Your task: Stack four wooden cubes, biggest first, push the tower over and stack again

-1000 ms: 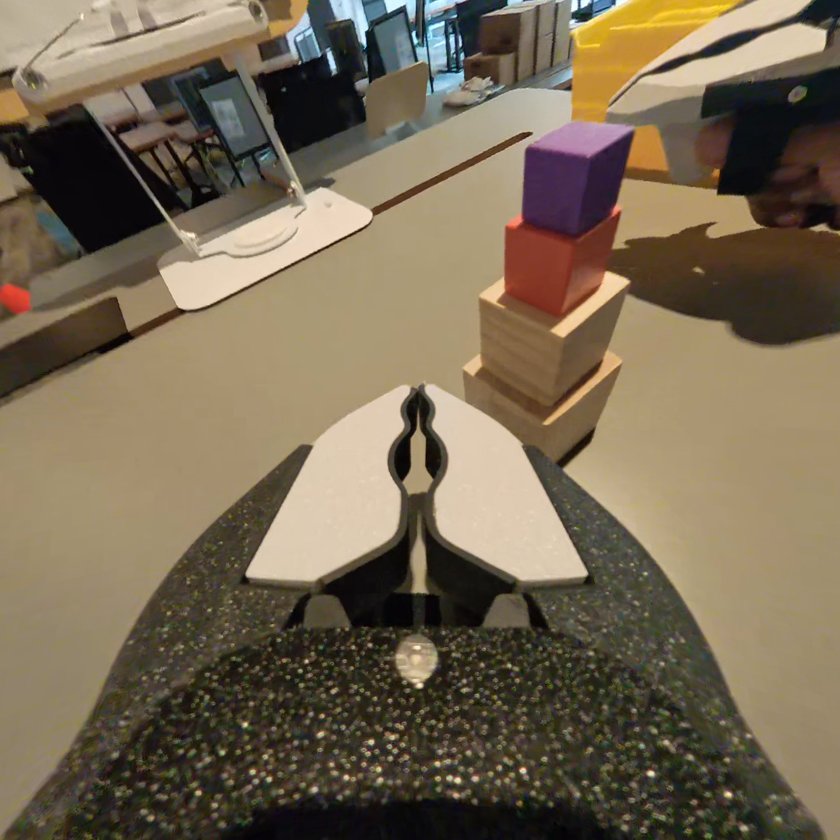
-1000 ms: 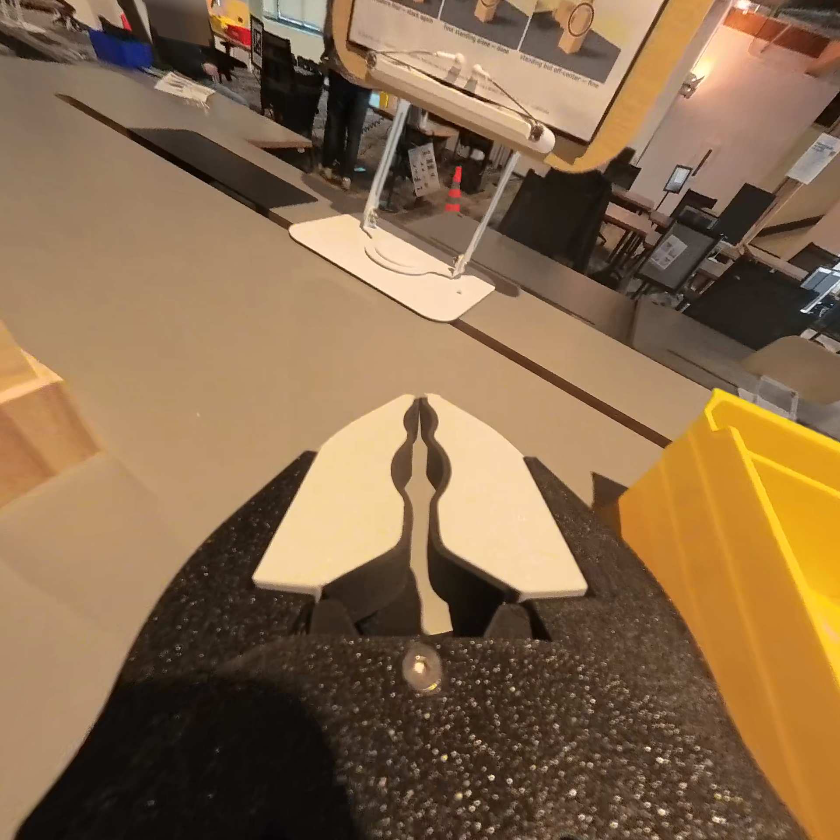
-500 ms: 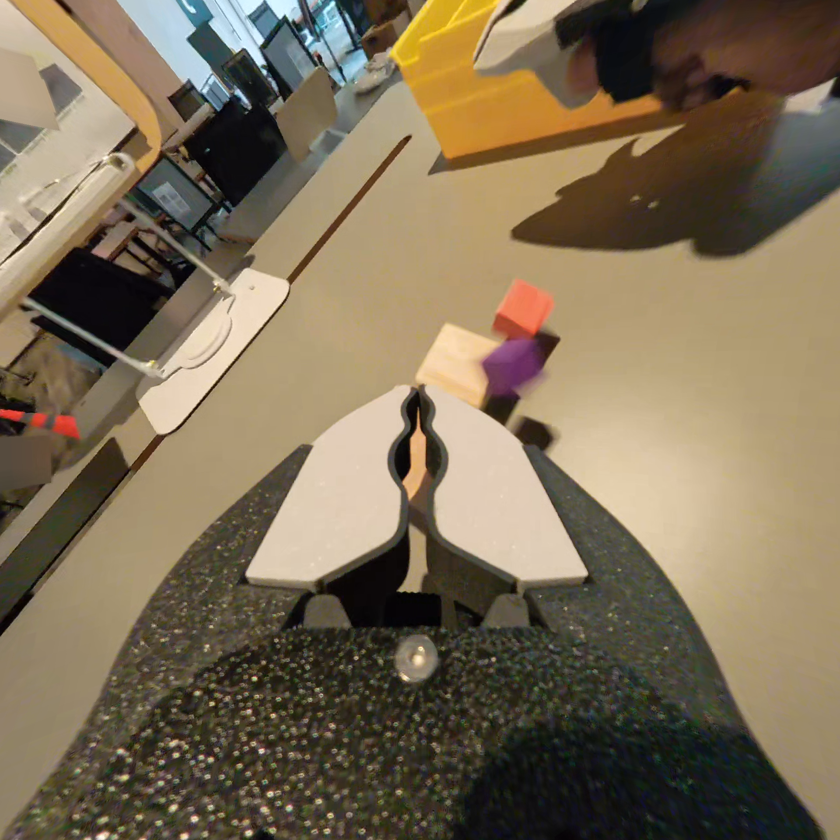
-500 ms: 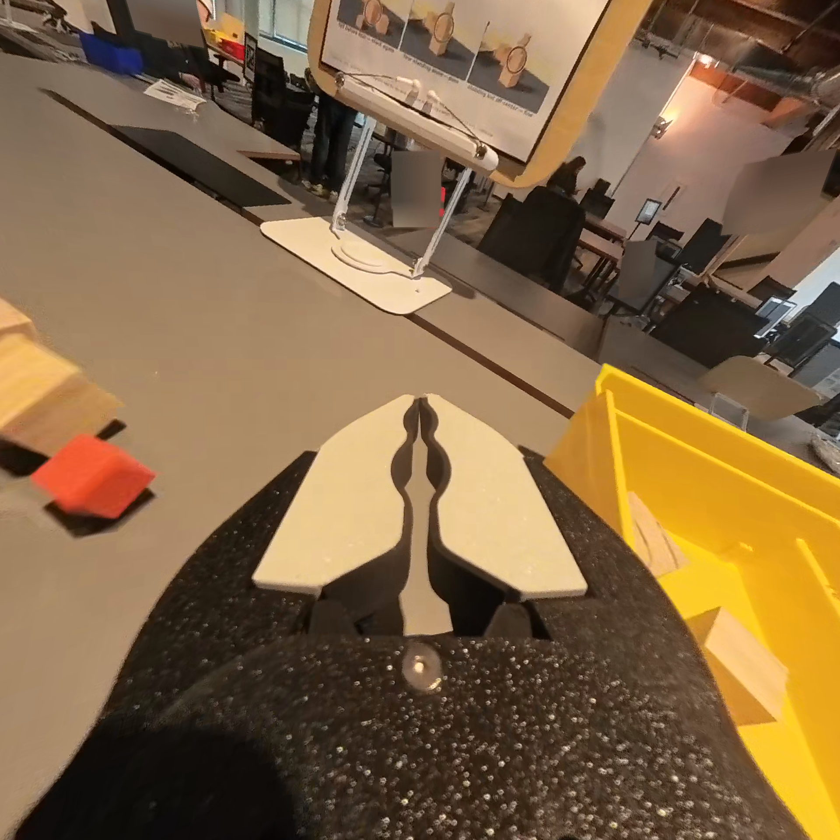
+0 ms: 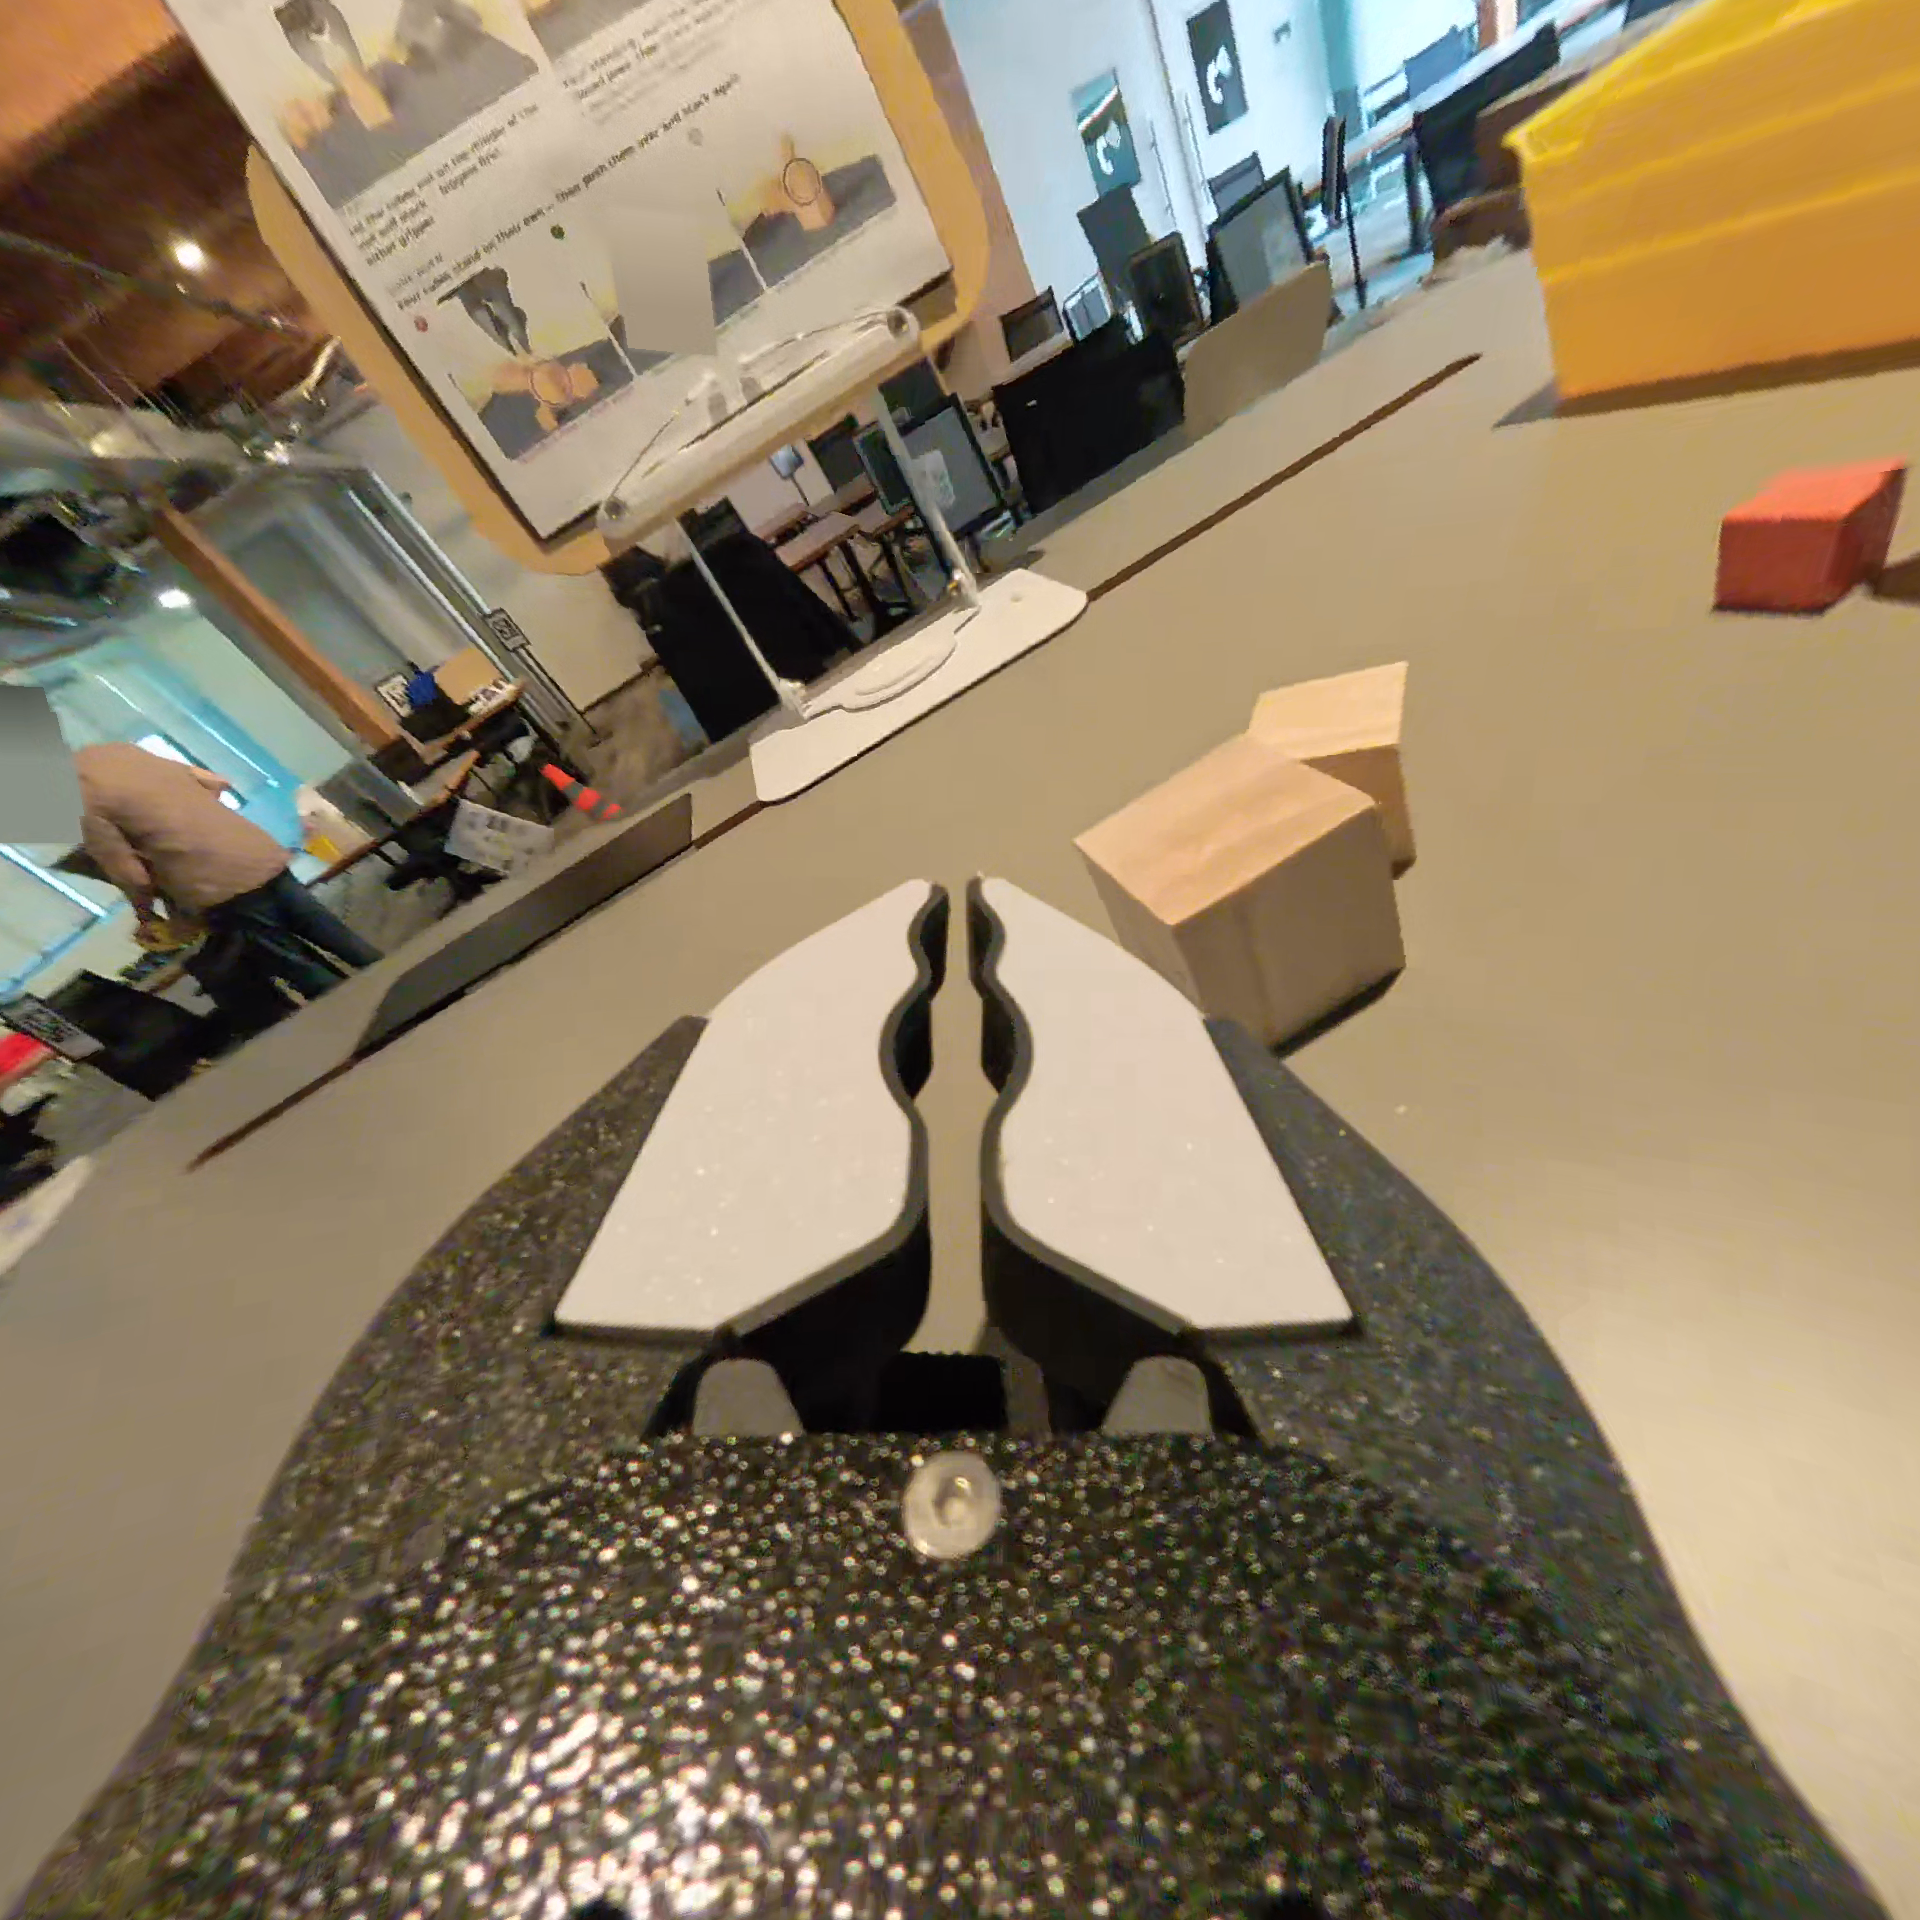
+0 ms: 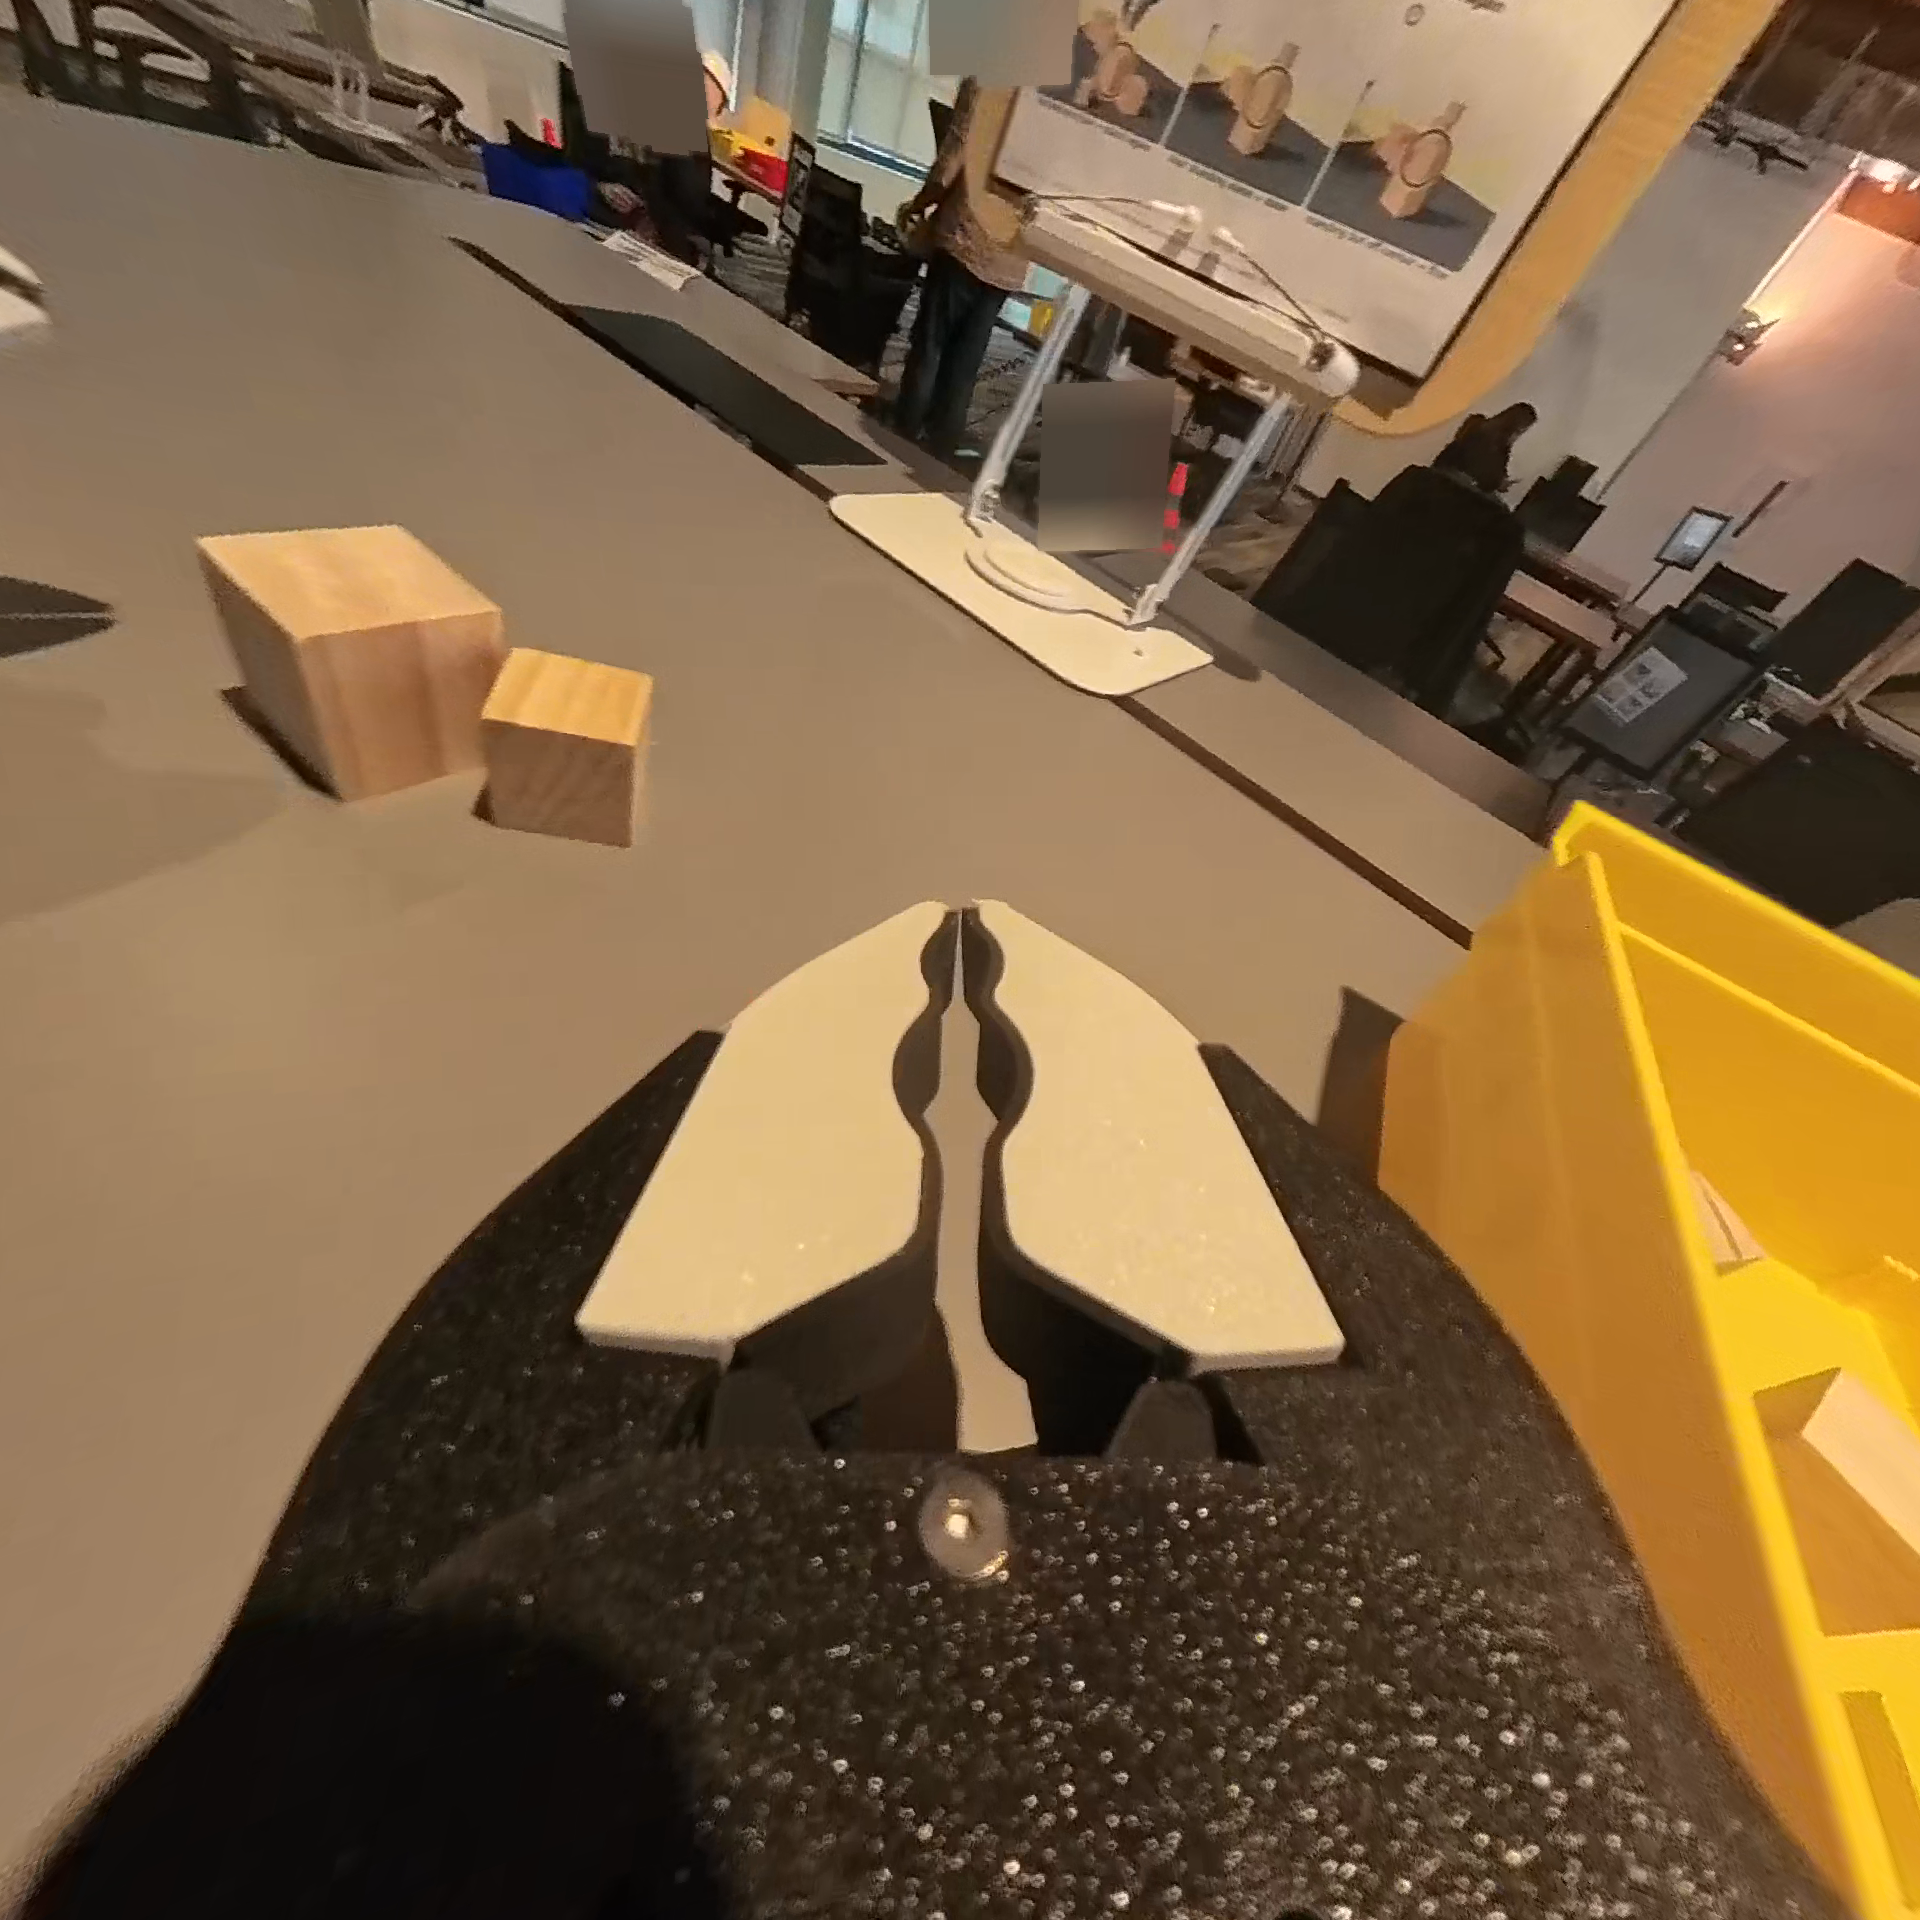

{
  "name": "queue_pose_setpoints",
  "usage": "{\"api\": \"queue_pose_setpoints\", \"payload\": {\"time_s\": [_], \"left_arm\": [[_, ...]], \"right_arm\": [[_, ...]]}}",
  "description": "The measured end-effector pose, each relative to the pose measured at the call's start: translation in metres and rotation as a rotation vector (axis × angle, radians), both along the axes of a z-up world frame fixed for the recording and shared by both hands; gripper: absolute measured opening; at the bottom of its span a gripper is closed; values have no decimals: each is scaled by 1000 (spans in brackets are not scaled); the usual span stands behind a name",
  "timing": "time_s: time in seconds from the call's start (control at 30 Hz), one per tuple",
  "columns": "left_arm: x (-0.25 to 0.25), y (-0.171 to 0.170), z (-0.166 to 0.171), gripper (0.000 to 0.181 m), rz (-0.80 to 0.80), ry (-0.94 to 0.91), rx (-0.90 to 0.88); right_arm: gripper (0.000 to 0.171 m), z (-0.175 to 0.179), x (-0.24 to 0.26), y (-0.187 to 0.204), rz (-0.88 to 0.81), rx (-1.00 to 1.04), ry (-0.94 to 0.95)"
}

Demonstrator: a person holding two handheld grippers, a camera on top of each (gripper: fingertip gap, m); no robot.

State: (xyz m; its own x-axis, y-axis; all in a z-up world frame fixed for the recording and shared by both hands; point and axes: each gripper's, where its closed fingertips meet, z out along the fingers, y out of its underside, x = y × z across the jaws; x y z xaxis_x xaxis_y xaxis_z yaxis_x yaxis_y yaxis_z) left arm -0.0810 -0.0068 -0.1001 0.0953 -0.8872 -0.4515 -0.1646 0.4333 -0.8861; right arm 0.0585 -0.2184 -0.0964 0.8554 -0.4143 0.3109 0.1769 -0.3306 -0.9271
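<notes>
The tower is down and the cubes lie loose on the grey table. In the left wrist view a large plain wooden cube (image 5: 1247, 894) lies just right of my left gripper (image 5: 956, 896), with a smaller wooden cube (image 5: 1340, 748) touching it behind. A red cube (image 5: 1797, 535) lies farther right. No purple cube is in view. The left jaws are almost closed and empty. In the right wrist view the large cube (image 6: 343, 644) and the smaller cube (image 6: 566, 743) lie to the far left of my right gripper (image 6: 956, 914), which is shut and empty.
A yellow bin (image 6: 1662, 1143) with wooden pieces inside stands close on the right of the right gripper; it also shows in the left wrist view (image 5: 1714, 208). A white lamp base (image 6: 1018, 582) sits at the table's far edge. People stand beyond the table. About 25 cm separates my left fingertips from my right.
The four-cube tower has fallen over and the cubes have scattered. The left gripper swept forward past the tower and now sits low beside the large cube. The right gripper has drawn back.
</notes>
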Motion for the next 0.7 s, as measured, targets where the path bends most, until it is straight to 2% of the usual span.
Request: {"api": "queue_pose_setpoints", "payload": {"time_s": [0.2,0.37,0.53,0.63,0.7], "left_arm": [[4,-9,-9,5,-23,51,79],[4,-9,-5,7,-47,30,57],[6,-24,-10,16,-203,58,57],[6,-40,-10,25,-420,115,-37],[14,-44,0,29,-527,194,-32]], "right_arm": [[4,-5,-31,16,133,-8,55],[20,-10,-61,50,252,-47,221],[29,-25,-67,81,227,-106,253],[30,-32,-69,87,243,-124,236],[30,-35,-70,86,257,-128,220]]}}
